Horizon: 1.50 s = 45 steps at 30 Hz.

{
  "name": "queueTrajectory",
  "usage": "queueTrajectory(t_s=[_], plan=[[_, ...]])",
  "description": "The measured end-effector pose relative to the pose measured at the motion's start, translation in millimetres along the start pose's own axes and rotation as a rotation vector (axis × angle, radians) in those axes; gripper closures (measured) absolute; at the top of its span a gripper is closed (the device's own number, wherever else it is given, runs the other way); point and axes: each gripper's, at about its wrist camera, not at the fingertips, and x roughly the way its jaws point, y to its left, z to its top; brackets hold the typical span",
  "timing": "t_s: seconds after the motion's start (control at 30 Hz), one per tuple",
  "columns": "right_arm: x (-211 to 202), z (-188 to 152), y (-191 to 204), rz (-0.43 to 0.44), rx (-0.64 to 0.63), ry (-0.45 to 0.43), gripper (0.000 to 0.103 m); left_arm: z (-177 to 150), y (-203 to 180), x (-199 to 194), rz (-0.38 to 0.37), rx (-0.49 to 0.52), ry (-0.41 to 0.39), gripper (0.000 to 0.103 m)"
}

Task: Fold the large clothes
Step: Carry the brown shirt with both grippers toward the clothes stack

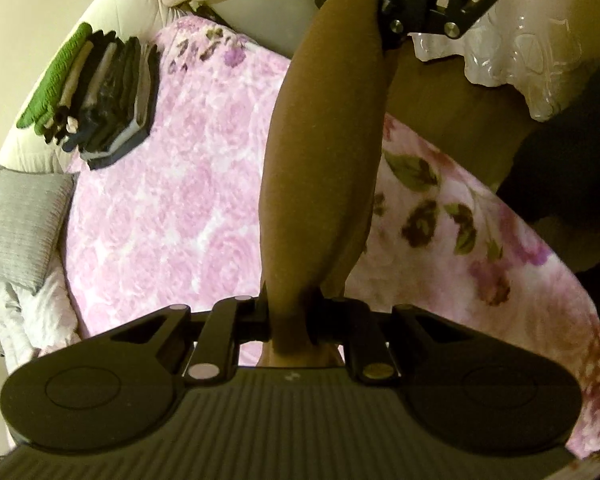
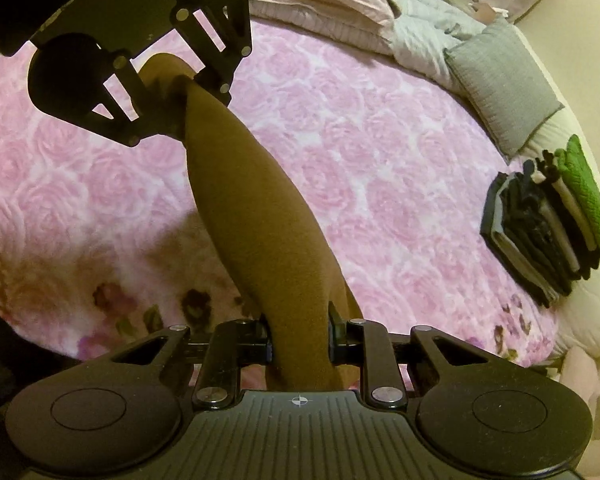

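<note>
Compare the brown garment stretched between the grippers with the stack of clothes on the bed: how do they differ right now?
The brown garment is one plain piece, bunched into a rope and held above the pink bedspread; the stack of clothes is many pieces in green, black, grey and white, folded flat and resting on it. The garment is clamped by the left gripper and right gripper; the stack is untouched, off by the grey pillow. Both are over the same bed.
</note>
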Motion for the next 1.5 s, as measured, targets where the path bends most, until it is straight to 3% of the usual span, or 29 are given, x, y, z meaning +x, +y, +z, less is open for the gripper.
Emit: queueTrajectory(t_s=[0.2, 0.53, 0.87, 1.07, 1.2, 1.3, 1.5], plan=[[-21.5, -18.2, -46.8, -0.010, 0.003, -0.032, 0.084, 49.8, 27.3, -2.8, 0.010, -0.019, 0.014, 0.091], [-23.0, -91.0, -172.1, 0.039, -0.011, -0.066, 0.084, 182.0, 70.6, 40.7, 0.004, -0.069, 0.081, 0.091], [-27.3, -142.6, -282.5, 0.026, -0.036, -0.079, 0.084, 279.4, 131.0, 74.6, -0.005, -0.108, 0.061, 0.091], [-27.9, -131.6, -348.3, 0.042, -0.064, -0.080, 0.084, 306.1, 196.2, 80.6, -0.045, -0.137, 0.012, 0.091], [-36.3, -111.1, -405.9, 0.015, -0.069, -0.091, 0.084, 321.6, 255.9, 82.0, -0.028, -0.122, -0.044, 0.091], [-51.6, -88.1, -454.2, -0.037, -0.091, -0.117, 0.084, 335.3, 310.3, 71.9, 0.026, -0.105, -0.083, 0.091], [-84.0, -35.9, -557.8, -0.148, -0.115, -0.227, 0.084, 361.6, 428.3, 42.4, 0.214, -0.117, -0.126, 0.091]])
